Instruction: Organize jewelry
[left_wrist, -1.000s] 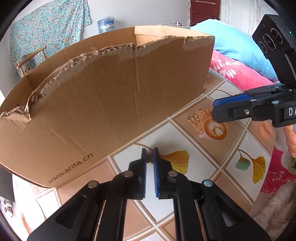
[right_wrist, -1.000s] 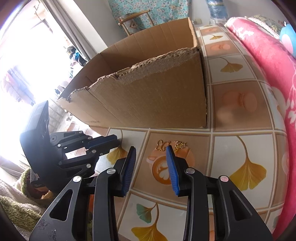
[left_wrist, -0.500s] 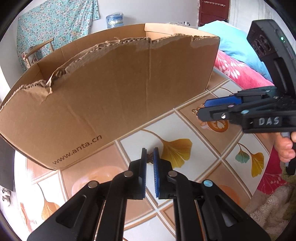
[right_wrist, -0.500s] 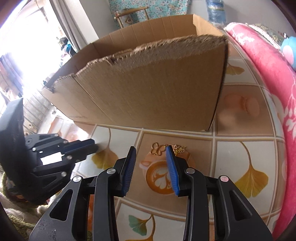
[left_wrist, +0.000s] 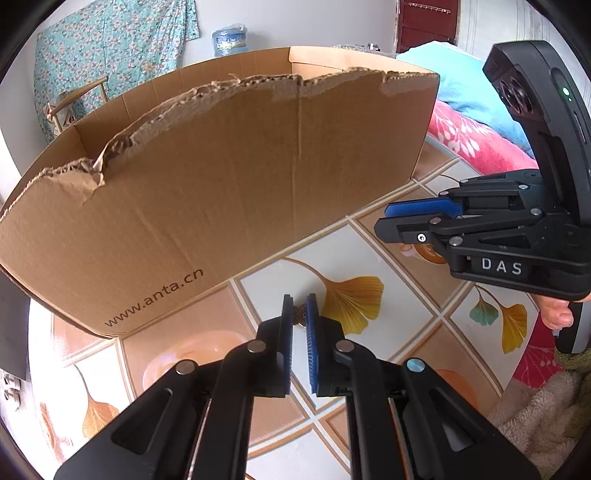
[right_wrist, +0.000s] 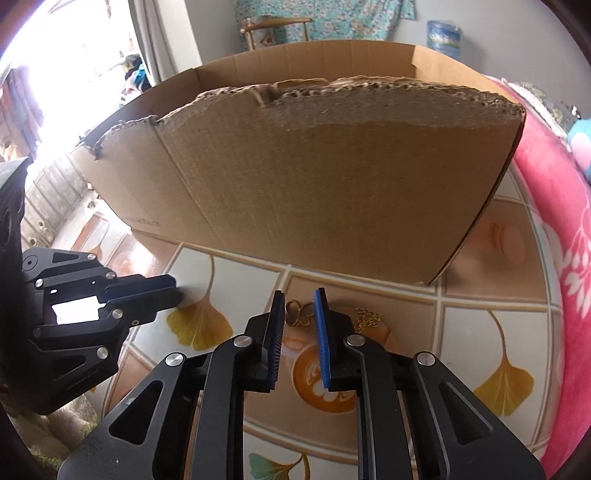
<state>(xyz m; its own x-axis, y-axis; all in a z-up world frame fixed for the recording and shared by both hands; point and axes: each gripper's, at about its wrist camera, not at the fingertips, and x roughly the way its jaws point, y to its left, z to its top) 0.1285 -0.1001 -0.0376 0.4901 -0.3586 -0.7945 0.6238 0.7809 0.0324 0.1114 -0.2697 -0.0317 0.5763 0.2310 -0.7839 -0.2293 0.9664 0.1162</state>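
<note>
A gold butterfly pendant (right_wrist: 300, 314) lies on the tiled table cover (right_wrist: 480, 332), its gold chain (right_wrist: 367, 317) bunched just to the right. My right gripper (right_wrist: 299, 306) is closing on the pendant, and the blue pads touch its wings on both sides. In the left wrist view the right gripper (left_wrist: 382, 218) reaches in from the right, low over the table. My left gripper (left_wrist: 300, 314) is shut on a small brown-gold jewelry piece (left_wrist: 300, 316), mostly hidden between the pads. The left gripper (right_wrist: 175, 291) also shows at the left of the right wrist view.
A large open cardboard box (left_wrist: 221, 203) with a torn rim stands just behind both grippers, and its near wall (right_wrist: 314, 184) rises right past the pendant. A pink blanket (right_wrist: 554, 221) edges the table on the right. A fuzzy beige cloth (left_wrist: 535, 424) lies at the near right.
My right gripper has moved in over the butterfly pendant and its jaws have narrowed around it. The left gripper has stayed shut on its small piece and barely moved.
</note>
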